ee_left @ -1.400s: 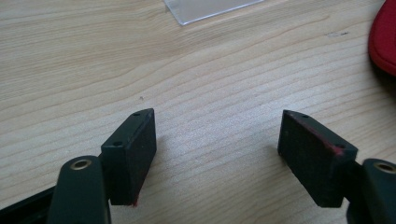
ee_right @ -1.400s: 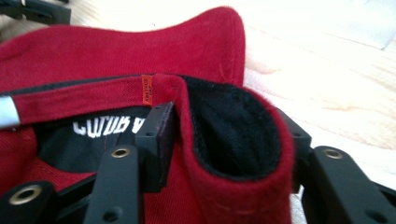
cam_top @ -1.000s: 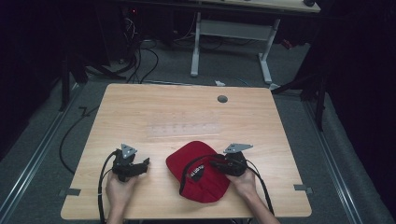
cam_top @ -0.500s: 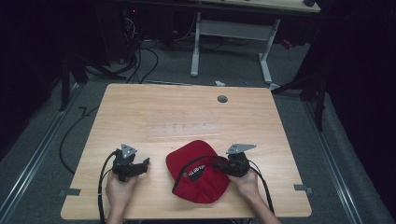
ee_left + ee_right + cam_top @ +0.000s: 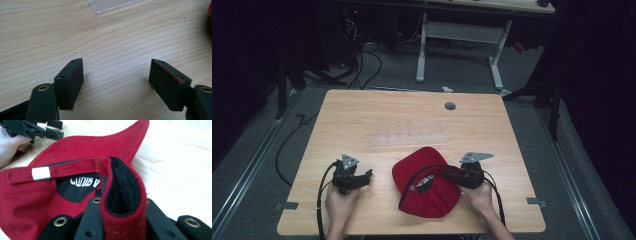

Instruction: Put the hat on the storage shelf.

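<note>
- We see the cap [image 5: 427,182] lying on the table [image 5: 412,125], near the front edge, right of centre.
- Right gripper [image 5: 447,175] sits at the cap's right side, jaws clamped on a fold of its rim; right hand [image 5: 479,195] behind it at the front edge.
- Left gripper [image 5: 367,175] rests on the table left of the cap, apart from it, jaws spread over bare wood.
- Clear sheet [image 5: 409,136] lies flat mid-table, behind the cap.
- Cable hole [image 5: 450,106] near the far edge.
- Second desk [image 5: 462,30] stands beyond the table.
</note>
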A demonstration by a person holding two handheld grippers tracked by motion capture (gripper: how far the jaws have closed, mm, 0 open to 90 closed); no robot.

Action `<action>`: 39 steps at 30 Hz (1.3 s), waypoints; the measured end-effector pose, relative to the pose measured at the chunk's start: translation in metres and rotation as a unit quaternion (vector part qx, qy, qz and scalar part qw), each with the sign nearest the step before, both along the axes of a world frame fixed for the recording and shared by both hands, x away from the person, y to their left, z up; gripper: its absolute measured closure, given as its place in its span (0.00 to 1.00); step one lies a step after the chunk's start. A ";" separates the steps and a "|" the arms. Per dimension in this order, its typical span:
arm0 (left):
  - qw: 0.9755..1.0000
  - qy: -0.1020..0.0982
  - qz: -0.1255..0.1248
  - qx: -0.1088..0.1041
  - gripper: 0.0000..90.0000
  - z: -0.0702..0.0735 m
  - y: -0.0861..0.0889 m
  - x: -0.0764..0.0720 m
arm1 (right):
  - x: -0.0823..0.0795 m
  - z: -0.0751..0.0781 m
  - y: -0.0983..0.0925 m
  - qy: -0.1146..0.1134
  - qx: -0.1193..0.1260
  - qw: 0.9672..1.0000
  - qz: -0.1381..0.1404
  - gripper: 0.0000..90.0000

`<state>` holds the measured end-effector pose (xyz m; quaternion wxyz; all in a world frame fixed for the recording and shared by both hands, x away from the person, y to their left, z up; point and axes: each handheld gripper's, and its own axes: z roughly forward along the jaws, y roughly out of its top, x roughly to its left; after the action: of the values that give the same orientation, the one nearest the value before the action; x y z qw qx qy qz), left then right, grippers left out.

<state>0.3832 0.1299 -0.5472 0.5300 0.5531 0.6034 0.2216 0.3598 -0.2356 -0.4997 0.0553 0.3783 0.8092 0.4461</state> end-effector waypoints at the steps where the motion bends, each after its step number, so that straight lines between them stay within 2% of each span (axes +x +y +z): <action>1: 1.000 0.000 -0.001 0.000 0.31 0.000 0.000 0.000 | 0.000 0.000 0.000 0.000 0.000 1.000 0.000 0.94; 12: 1.000 0.001 -0.001 -0.001 0.31 0.000 0.000 0.000 | 0.000 0.009 -0.013 0.013 0.018 0.999 -0.028 0.94; 22: 1.000 0.002 -0.002 0.003 0.27 0.000 -0.002 0.000 | -0.001 0.015 -0.023 0.012 0.021 0.999 -0.044 0.94; 29: 1.000 0.001 -0.006 0.003 0.28 0.000 -0.002 -0.001 | 0.000 0.025 -0.028 0.007 0.029 0.998 -0.051 0.94; 35: 1.000 -0.009 -0.017 0.007 0.28 0.002 -0.005 -0.004 | 0.002 0.029 -0.033 0.007 0.037 0.997 -0.061 0.94; 37: 1.000 -0.016 -0.025 0.000 0.28 0.006 -0.008 -0.007 | 0.003 0.031 -0.033 0.008 0.039 0.997 -0.063 0.94; 39: 0.999 -0.028 -0.039 0.005 0.28 0.011 -0.011 -0.010 | 0.003 0.034 -0.033 0.006 0.039 0.997 -0.062 0.94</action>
<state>0.3727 0.1187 -0.5360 0.5523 0.5720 0.5654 0.2192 0.3632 -0.2691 -0.4658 0.0630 0.4321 0.7664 0.4711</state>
